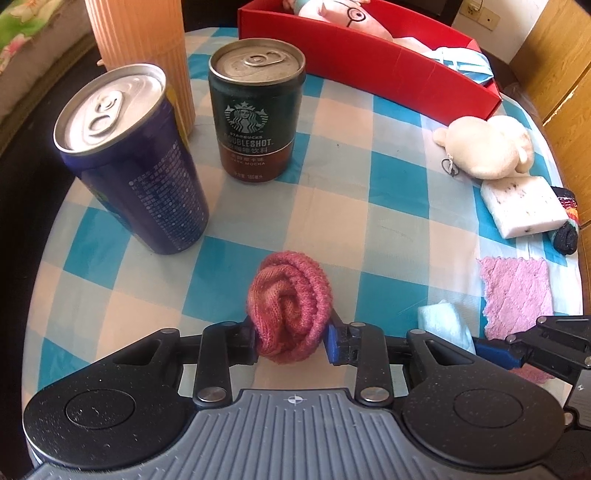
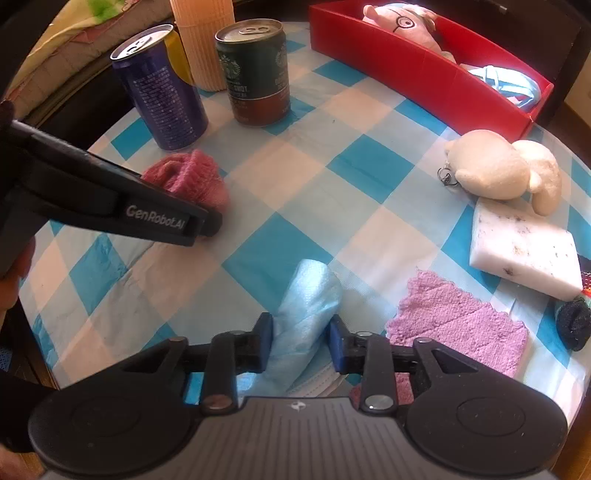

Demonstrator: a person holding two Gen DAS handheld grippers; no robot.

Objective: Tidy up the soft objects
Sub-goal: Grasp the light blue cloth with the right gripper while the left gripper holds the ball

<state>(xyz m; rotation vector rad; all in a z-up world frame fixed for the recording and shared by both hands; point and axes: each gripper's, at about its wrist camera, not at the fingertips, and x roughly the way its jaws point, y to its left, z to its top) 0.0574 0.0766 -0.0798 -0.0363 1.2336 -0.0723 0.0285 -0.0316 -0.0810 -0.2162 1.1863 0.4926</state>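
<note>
A rolled pink knitted sock (image 1: 291, 306) sits between the pads of my left gripper (image 1: 293, 343), which is shut on it just above the checked tablecloth. In the right wrist view the same sock (image 2: 188, 177) shows behind the left gripper's black body. My right gripper (image 2: 301, 343) points down at a crumpled light-blue cloth (image 2: 306, 306), and both pads touch its sides. The red box (image 2: 406, 62) at the back holds a pink plush toy (image 2: 402, 22) and a blue face mask (image 2: 509, 85).
A blue can (image 1: 147, 177), a green coffee can (image 1: 258, 118) and a ribbed peach cup (image 1: 144, 48) stand at the back left. On the right lie a cream plush (image 2: 495, 170), a white speckled block (image 2: 524, 251), a purple cloth (image 2: 461, 325) and a dark sock (image 2: 572, 325).
</note>
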